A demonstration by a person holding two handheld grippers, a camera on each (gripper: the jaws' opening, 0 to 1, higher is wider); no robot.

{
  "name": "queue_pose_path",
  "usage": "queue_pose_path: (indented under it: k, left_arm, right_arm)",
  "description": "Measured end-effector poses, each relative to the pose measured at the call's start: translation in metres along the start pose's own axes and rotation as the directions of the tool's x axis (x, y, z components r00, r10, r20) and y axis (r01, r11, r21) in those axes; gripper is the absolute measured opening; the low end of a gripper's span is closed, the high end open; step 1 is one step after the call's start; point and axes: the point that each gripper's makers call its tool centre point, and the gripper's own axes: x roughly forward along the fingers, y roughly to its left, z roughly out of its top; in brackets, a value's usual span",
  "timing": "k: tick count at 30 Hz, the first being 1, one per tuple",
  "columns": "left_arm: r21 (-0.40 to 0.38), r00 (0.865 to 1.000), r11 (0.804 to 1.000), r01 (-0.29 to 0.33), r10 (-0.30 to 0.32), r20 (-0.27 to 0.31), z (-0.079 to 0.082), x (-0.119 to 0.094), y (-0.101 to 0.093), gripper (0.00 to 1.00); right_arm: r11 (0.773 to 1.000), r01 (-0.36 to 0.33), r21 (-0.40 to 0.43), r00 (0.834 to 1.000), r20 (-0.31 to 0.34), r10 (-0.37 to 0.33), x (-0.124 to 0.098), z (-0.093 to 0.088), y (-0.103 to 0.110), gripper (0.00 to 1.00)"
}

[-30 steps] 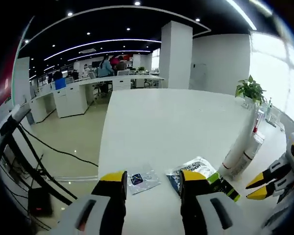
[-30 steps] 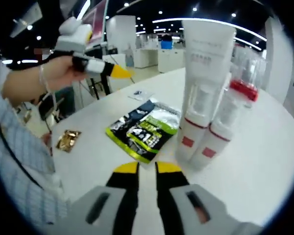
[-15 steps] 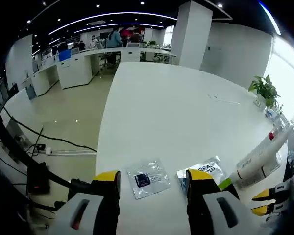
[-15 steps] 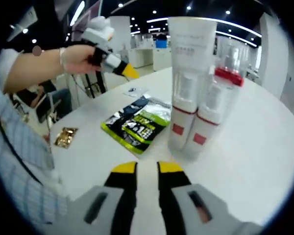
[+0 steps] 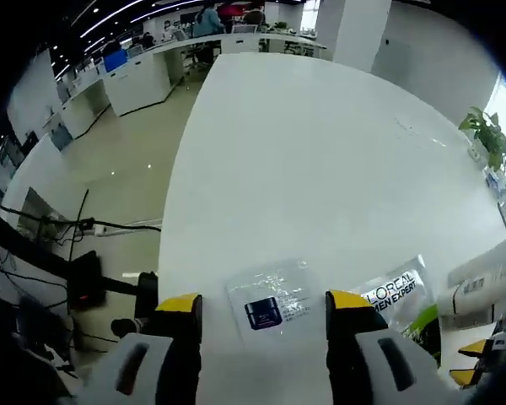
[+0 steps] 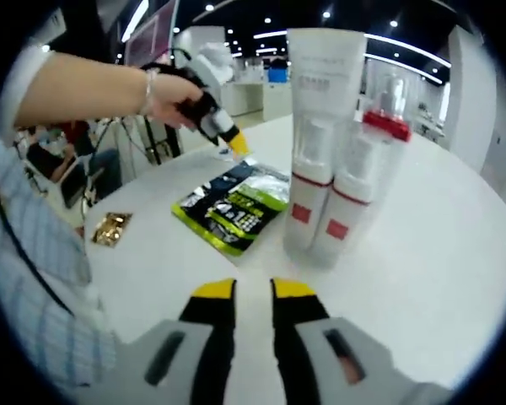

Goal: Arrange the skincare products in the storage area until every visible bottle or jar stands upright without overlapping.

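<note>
My left gripper [image 5: 263,302] is open, its jaws wide apart on either side of a clear sachet [image 5: 270,304] with a dark blue jar printed on it, lying flat on the white table [image 5: 304,143]. Right of it lie a silver L'Oreal sachet [image 5: 395,291] and a green and black packet [image 5: 422,325]. In the right gripper view a tall white tube [image 6: 320,118] and a bottle with a red collar [image 6: 364,177] stand upright, touching. The green packet [image 6: 232,211] lies to their left. My right gripper [image 6: 253,291] is narrowly open, with nothing between its fingers.
A person's hand [image 6: 173,93] holds the left gripper [image 6: 236,145] low over the far end of the packets. A small gold sachet [image 6: 110,228] lies near the table's left edge. A checked sleeve [image 6: 25,278] fills the left side. The right gripper's yellow tips [image 5: 471,374] show bottom right.
The left gripper has come down and forward over the clear sachet, which now lies between its jaws. The right gripper has barely moved.
</note>
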Motion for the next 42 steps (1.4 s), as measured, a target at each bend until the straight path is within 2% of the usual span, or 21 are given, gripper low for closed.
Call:
queue_pose_path:
  k: [10,15,21,26,33,39,42]
  left_arm:
    - [-0.032,0.998,0.999,-0.023,0.021,-0.065,0.002,0.000,-0.002,0.60]
    - [-0.040,0.993,0.999,-0.031,0.026,-0.116,0.002,0.000,-0.005,0.56]
    - [-0.024,0.977,0.999,-0.029,0.023,-0.211,-0.001,-0.002,-0.008,0.51]
    - [-0.023,0.967,0.999,-0.031,0.024,-0.254,-0.005,-0.005,-0.013,0.43]
    - [-0.023,0.960,0.999,-0.030,0.022,-0.280,-0.006,-0.005,-0.012,0.42]
    - [-0.023,0.959,0.999,-0.027,0.020,-0.282,-0.005,-0.004,-0.011,0.42]
    - [0.002,0.960,1.000,-0.016,0.016,-0.281,-0.007,-0.005,-0.011,0.42]
  right_arm:
    - [1.000,0.008,-0.002,1.000,-0.007,-0.008,0.000,-0.004,-0.002,0.14]
    - [1.000,0.007,-0.003,1.000,-0.009,-0.007,0.000,-0.006,-0.002,0.14]
    - [1.000,0.007,-0.004,1.000,-0.011,-0.008,-0.001,-0.007,-0.002,0.14]
    - [1.000,0.013,0.005,1.000,-0.011,-0.013,-0.005,-0.010,-0.004,0.14]
    - [1.000,0.015,0.011,1.000,-0.023,-0.015,-0.006,-0.015,-0.004,0.14]
    - [1.000,0.016,0.011,1.000,-0.021,-0.016,-0.006,-0.013,-0.006,0.14]
    - [1.000,0.017,0.012,1.000,-0.020,-0.016,-0.006,-0.013,-0.006,0.14]
